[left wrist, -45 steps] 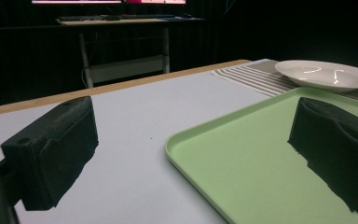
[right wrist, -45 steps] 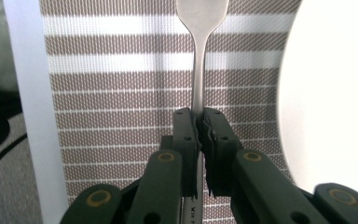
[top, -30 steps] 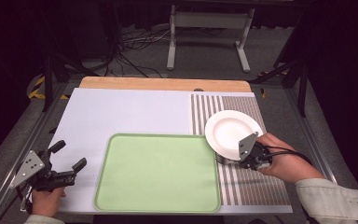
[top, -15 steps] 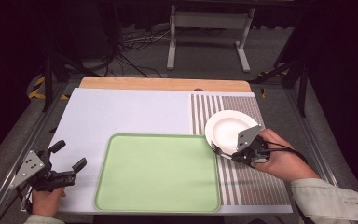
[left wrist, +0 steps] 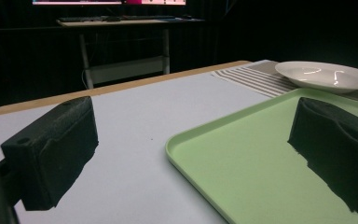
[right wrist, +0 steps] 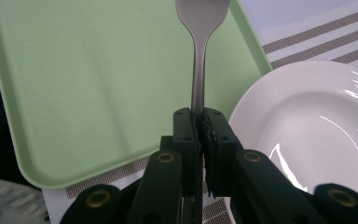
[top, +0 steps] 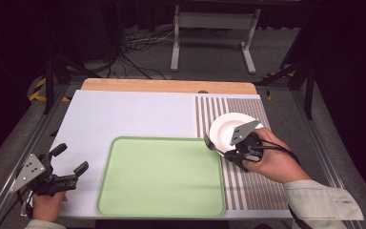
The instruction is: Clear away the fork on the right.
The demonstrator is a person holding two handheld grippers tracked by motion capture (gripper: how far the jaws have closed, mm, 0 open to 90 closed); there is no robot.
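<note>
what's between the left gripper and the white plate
The green tray lies between them. In the high view the left gripper is at its left edge, and the white plate is past its far right corner.

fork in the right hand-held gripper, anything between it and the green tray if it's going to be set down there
Nothing visible stands in the way. The right hand-held gripper is shut on the fork, whose head already reaches over the green tray. The tray's surface is bare, and the white plate sits off to the side on the striped mat.

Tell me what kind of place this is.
Probably a lab or recording studio, staged as a dining setup: black surroundings, loose cables on the floor, and a table dressed with a green tray, white plate and striped mat.
</note>
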